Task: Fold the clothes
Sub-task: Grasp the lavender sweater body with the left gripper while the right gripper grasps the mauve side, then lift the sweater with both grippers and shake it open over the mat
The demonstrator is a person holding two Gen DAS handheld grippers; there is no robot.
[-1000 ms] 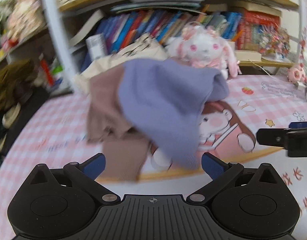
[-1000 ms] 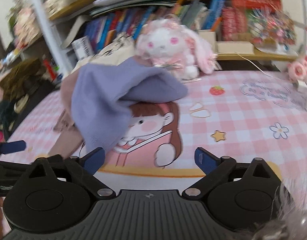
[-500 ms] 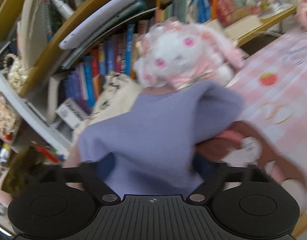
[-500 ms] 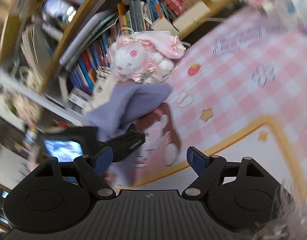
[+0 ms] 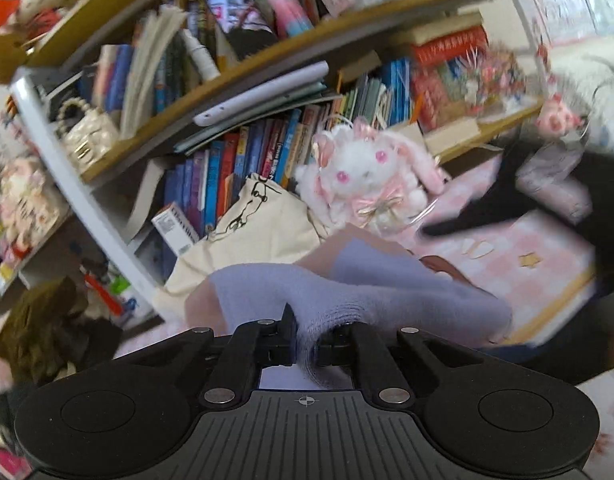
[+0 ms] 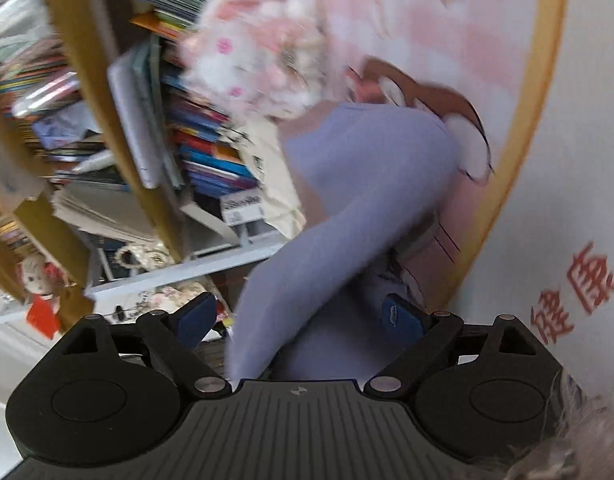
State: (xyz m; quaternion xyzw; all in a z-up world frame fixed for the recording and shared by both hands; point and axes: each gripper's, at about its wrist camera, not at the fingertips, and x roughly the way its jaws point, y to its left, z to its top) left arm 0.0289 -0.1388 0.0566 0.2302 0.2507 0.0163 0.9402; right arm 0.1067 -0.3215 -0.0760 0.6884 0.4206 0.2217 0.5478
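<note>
A lavender knit garment [image 5: 359,292] lies bunched on the pink checked mat, over a brown garment [image 5: 199,304]. My left gripper [image 5: 307,340] is shut on a fold of the lavender garment. In the right wrist view the same lavender garment [image 6: 347,208] runs between the fingers of my right gripper [image 6: 299,320], whose jaws stand wide apart around it. The right gripper also shows as a dark blurred shape in the left wrist view [image 5: 507,200], to the right of the garment.
A white and pink plush rabbit [image 5: 367,176] sits behind the clothes. A cream tote bag [image 5: 259,232] leans on a bookshelf [image 5: 227,92] full of books. The pink cartoon mat [image 6: 507,60] has a yellow border and red characters.
My left gripper closed on the lavender garment and lifted a fold. My right gripper swung over, rolled sideways and now straddles the garment with open jaws.
</note>
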